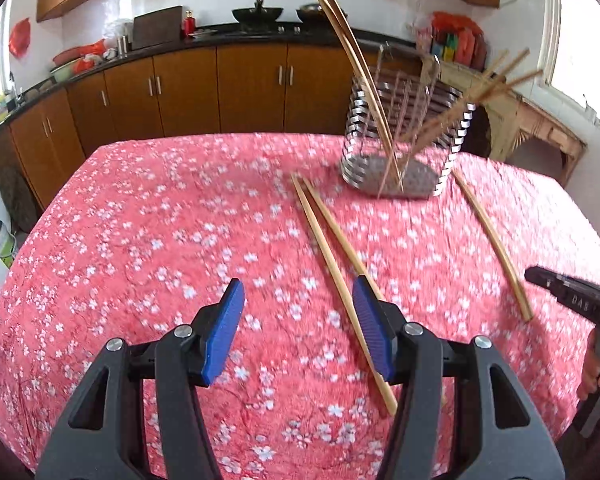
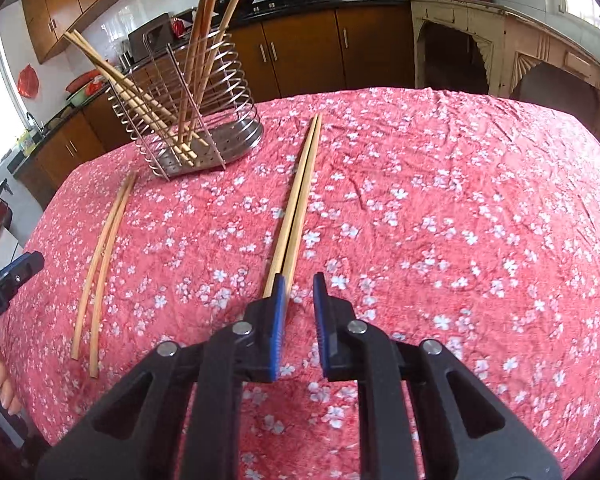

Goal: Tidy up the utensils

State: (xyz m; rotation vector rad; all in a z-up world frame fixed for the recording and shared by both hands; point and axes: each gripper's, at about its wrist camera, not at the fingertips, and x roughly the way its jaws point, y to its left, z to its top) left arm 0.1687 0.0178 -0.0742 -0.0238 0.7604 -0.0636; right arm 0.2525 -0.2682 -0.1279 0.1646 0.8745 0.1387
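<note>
The right gripper [image 2: 297, 312] hangs over the near end of a pale wooden chopstick pair [image 2: 300, 196] on the pink floral tablecloth [image 2: 460, 220]; its jaws stand narrowly apart, empty, the pair's ends under the left pad. The pair's long axis runs away towards the wire utensil basket [image 2: 196, 120]. The left gripper [image 1: 298, 332], jaws half apart and empty, sits beside the second pair [image 1: 332, 268].

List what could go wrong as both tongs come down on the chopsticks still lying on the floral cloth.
1. The right tongs stand narrowly parted with the near pair of wooden chopsticks running under their left pad; closing could catch one stick or none.
2. The left tongs are open beside the other pair of wooden chopsticks, which lie splayed, so one may roll free.
3. The crinkled pink floral tablecloth could snag a pad.
</note>
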